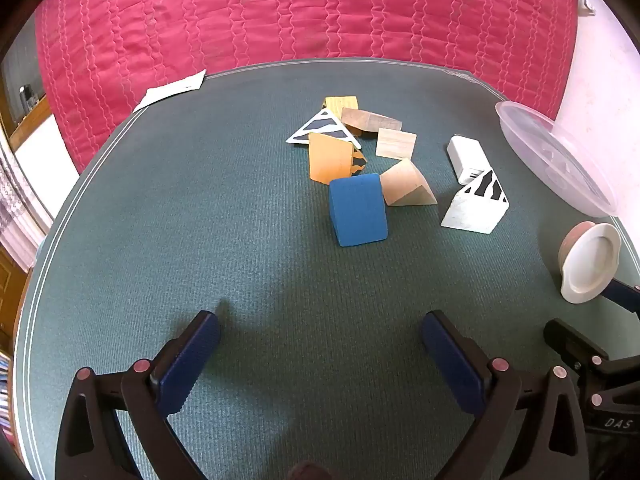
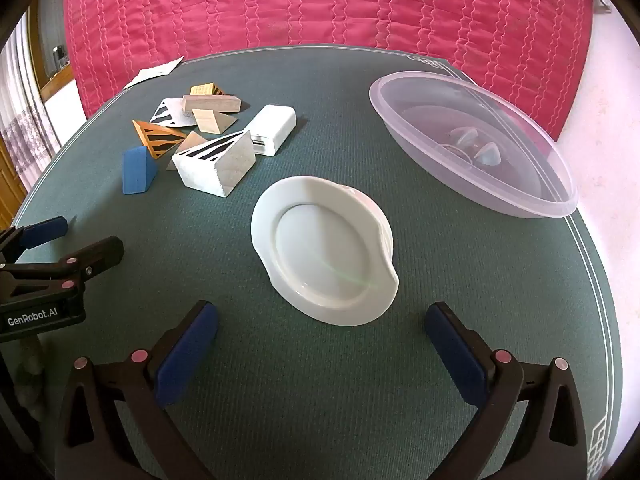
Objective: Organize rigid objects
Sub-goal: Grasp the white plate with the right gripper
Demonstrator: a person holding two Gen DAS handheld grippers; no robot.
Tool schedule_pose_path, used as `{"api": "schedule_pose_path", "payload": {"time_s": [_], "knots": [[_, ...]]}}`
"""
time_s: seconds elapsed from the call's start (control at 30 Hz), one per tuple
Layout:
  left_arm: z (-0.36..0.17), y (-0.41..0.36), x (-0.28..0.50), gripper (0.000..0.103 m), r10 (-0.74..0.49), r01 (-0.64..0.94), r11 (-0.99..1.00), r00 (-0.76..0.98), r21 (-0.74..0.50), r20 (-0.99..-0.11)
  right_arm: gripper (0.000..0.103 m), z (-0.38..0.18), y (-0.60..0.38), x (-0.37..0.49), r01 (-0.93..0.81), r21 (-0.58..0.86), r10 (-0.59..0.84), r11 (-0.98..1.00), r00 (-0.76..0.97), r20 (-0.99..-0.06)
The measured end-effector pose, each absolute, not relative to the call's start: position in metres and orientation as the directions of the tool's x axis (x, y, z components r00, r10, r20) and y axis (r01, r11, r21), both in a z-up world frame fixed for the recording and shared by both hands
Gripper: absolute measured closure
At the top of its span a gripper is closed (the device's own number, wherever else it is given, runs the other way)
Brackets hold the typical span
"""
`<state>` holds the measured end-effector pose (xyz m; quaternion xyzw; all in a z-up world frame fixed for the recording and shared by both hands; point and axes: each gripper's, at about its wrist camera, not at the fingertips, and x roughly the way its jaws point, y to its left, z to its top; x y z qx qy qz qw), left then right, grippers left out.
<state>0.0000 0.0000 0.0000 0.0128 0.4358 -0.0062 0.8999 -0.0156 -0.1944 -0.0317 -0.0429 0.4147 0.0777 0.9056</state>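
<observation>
Left wrist view: the left tongs [image 1: 320,356] hang spread wide and empty above bare green table [image 1: 140,240], tilted down toward the blue wedge block [image 1: 358,210], the nearest piece and probably the easiest first pick. Behind it lies a loose heap: an orange striped wedge [image 1: 330,158], plain wooden wedges [image 1: 406,184], and a white striped wedge [image 1: 476,206] beside a white charger [image 1: 466,158]. Nothing is sorted yet.

Right wrist view shows the right tongs [image 2: 322,344], equally wide and holding nothing, poised just short of the white dish [image 2: 324,250], which lies upright on the table between the heap and the clear plastic bowl [image 2: 472,144]. That bowl sits at the table's far right edge, apparently the bin meant for the pieces. A white paper [image 2: 154,72] overhangs the far edge by the red quilt [image 2: 320,4].
</observation>
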Motion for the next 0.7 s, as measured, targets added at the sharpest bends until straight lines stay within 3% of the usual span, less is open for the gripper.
{"api": "schedule_pose_path", "payload": {"time_s": [0.43,0.7], "knots": [[0.0,0.004,0.001,0.0,0.006,0.006,1.0,0.618,0.012,-0.786,0.0,-0.031,-0.189,-0.013,-0.189,-0.018,0.108,0.982,0.636,-0.764],[0.0,0.002,-0.003,0.0,0.004,0.006,1.0,0.623,0.01,-0.782,0.001,-0.025,-0.208,-0.017,-0.177,0.077,0.176,0.981,0.653,-0.737]]}}
